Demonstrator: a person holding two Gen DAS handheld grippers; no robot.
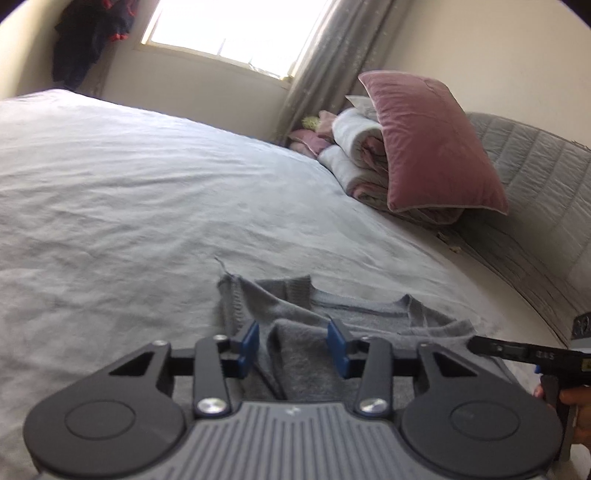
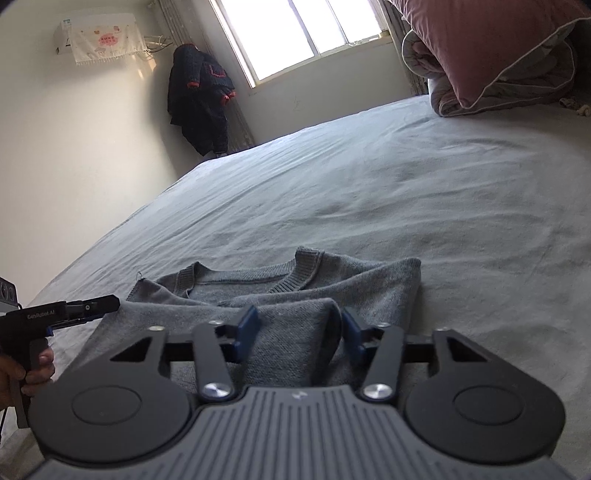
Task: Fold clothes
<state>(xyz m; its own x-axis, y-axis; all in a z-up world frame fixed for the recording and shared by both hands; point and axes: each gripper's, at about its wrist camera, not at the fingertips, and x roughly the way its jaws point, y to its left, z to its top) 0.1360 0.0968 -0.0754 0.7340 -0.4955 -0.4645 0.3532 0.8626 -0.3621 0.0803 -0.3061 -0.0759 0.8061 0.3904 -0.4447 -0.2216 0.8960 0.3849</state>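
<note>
A grey knit sweater lies partly folded on the pale bed sheet, neckline away from me. My left gripper hangs low over its near left part, blue pads either side of a raised fold, with a gap showing at the left pad. The right gripper straddles a folded sleeve of the sweater, and a thin shadow separates cloth and right pad. Each gripper shows side-on in the other's view: right gripper, left gripper. A hand holds the left handle.
A pink pillow leans on rolled quilts against the grey quilted headboard. Dark clothes hang in the corner by the window. An air conditioner is on the wall. Wide bare sheet lies beyond the sweater.
</note>
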